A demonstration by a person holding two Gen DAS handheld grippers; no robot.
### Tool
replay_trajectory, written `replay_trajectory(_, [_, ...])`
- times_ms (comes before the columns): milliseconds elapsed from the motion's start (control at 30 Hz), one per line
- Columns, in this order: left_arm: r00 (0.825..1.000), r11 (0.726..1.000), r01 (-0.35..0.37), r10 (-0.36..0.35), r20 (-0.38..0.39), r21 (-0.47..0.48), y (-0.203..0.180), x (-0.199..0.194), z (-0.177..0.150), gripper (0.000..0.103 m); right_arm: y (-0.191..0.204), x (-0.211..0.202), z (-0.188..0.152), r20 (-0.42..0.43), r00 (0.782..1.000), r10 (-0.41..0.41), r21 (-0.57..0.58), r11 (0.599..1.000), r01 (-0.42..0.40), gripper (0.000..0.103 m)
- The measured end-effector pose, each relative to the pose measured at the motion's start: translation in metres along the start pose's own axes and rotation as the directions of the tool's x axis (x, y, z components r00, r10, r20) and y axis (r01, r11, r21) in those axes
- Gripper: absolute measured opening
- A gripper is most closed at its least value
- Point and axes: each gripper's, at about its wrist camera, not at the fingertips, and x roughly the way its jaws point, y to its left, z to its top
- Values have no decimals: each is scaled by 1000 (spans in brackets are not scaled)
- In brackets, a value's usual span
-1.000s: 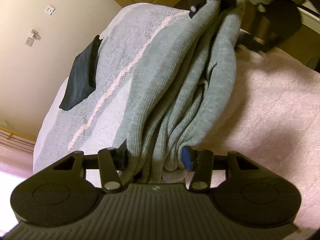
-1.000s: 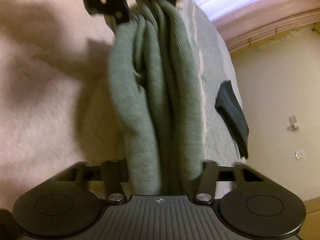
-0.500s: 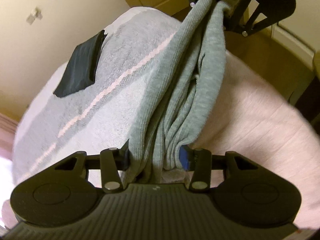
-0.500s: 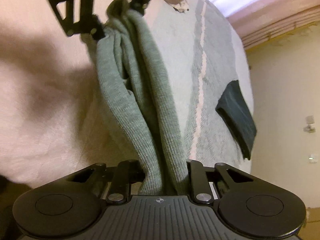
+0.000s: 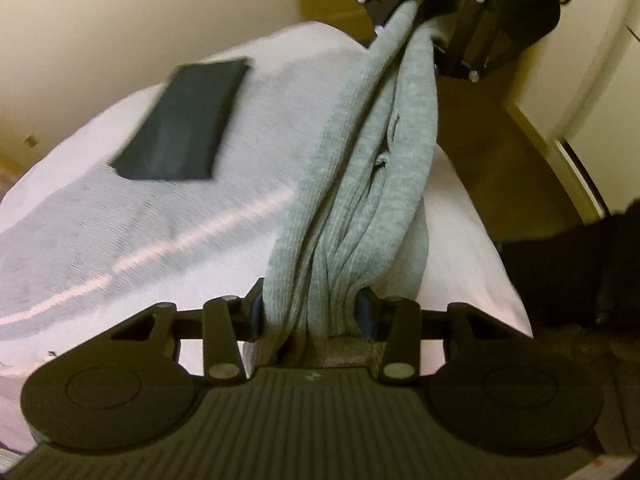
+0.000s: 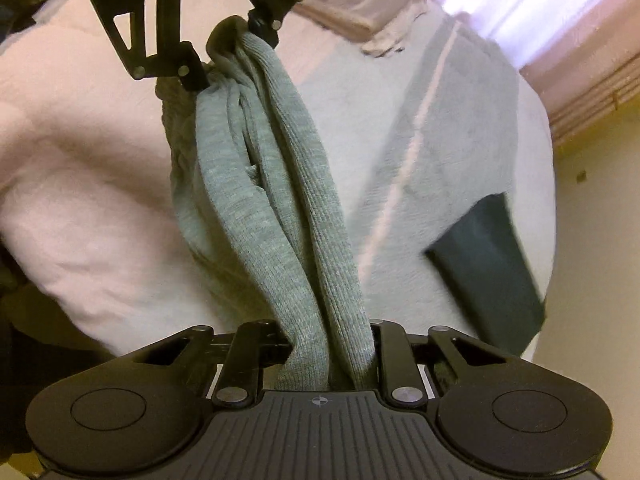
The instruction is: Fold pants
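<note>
Grey-green pants [image 5: 360, 184] hang bunched in a rope between the two claws, raised above the bed [image 5: 120, 240]. Left claw [image 5: 310, 314] pinches one end; right claw [image 6: 332, 350] pinches the other (each visible at the top of the opposite view). A dark folded cloth [image 5: 180, 124] lies on the striped blanket, apart from the pants.

bunched pants [image 5: 360, 208] hide both grippers' pads; the bed [image 5: 120, 240] and dark folded cloth [image 5: 180, 120] are motion-blurred.
</note>
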Motion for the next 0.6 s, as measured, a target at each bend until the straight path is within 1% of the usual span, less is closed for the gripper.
replay_trajectory(67, [1000, 999, -22, 22, 2, -49, 34, 8, 44, 39, -60, -3, -8, 31, 999, -23, -30, 999, 24, 17])
replay_trajectory(133, [998, 995, -66, 67, 12, -78, 69, 16, 85, 39, -122, -8, -13, 65, 994, -93, -64, 993, 97, 17])
replay_trajectory(200, [986, 983, -161, 164, 35, -85, 106, 24, 128, 39, -179, -8, -18, 104, 979, -176, -83, 979, 184, 17])
replay_trajectory(233, [975, 973, -212, 217, 48, -85, 123, 30, 147, 39, -206, -5, -20, 128, 967, -221, -91, 968, 234, 17])
replay_trajectory(267, [957, 958, -276, 282, 65, -83, 140, 38, 167, 39, -231, -1, -23, 152, 950, -272, -98, 953, 288, 17])
replay_trajectory(333, [914, 918, -389, 395, 93, -77, 166, 59, 197, 39, -274, 16, -31, 202, 907, -371, -108, 912, 397, 17])
replay_trajectory(367, [883, 890, -453, 456, 107, -57, 175, 76, 208, 39, -290, 29, -37, 230, 878, -420, -118, 883, 454, 17])
replay_trajectory(400, [851, 860, -508, 511, 120, -58, 183, 97, 218, 39, -302, 45, -45, 258, 846, -467, -126, 852, 509, 17])
replay_trajectory(433, [823, 832, -552, 554, 128, -49, 187, 120, 224, 39, -311, 64, -54, 285, 814, -506, -131, 821, 556, 18])
replay_trajectory(467, [784, 794, -608, 604, 141, -14, 187, 153, 226, 39, -315, 88, -66, 314, 781, -540, -135, 788, 600, 18])
replay_trajectory(500, [764, 772, -636, 629, 144, 6, 185, 184, 225, 39, -316, 117, -80, 337, 754, -564, -137, 763, 632, 18])
replay_trajectory(533, [750, 757, -653, 646, 140, 9, 181, 219, 220, 39, -313, 148, -93, 347, 742, -574, -141, 750, 646, 19])
replay_trajectory(567, [745, 748, -663, 655, 127, 24, 173, 262, 212, 39, -308, 182, -108, 345, 745, -572, -150, 749, 645, 19])
replay_trajectory(600, [755, 756, -654, 648, 106, 38, 162, 298, 204, 40, -302, 215, -122, 325, 768, -553, -165, 766, 621, 19])
